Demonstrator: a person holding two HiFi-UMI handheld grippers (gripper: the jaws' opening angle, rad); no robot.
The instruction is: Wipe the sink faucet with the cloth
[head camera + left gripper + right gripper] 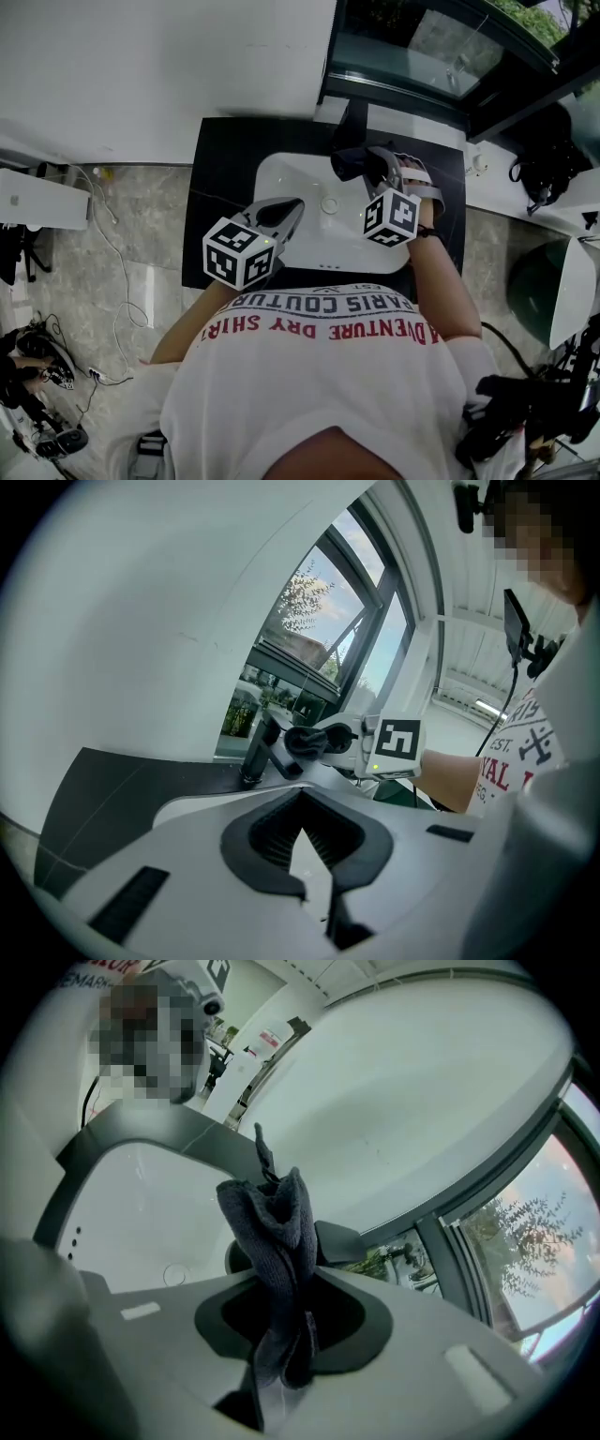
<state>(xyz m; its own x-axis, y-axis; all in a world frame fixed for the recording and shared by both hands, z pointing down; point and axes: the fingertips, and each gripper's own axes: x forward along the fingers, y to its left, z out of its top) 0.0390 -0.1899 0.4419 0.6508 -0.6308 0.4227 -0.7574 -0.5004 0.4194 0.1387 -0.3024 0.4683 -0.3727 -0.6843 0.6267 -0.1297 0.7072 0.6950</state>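
A black faucet (351,120) stands at the back of the white sink (281,173). My right gripper (377,169) is shut on a dark grey cloth (351,163), holding it just in front of the faucet's spout. In the right gripper view the cloth (275,1232) stands bunched up out of the gripper (281,1363), and parts of the faucet (343,1241) show behind it. My left gripper (292,208) hovers over the basin's front left, shut and empty. The left gripper view shows the faucet (257,754), the cloth (305,741) beside it, and my left gripper (314,892).
The sink sits in a black counter (216,169) against a white wall (169,66), with a window (422,47) behind the faucet. The drain (329,204) lies mid-basin. A cable (117,272) runs across the grey floor on the left.
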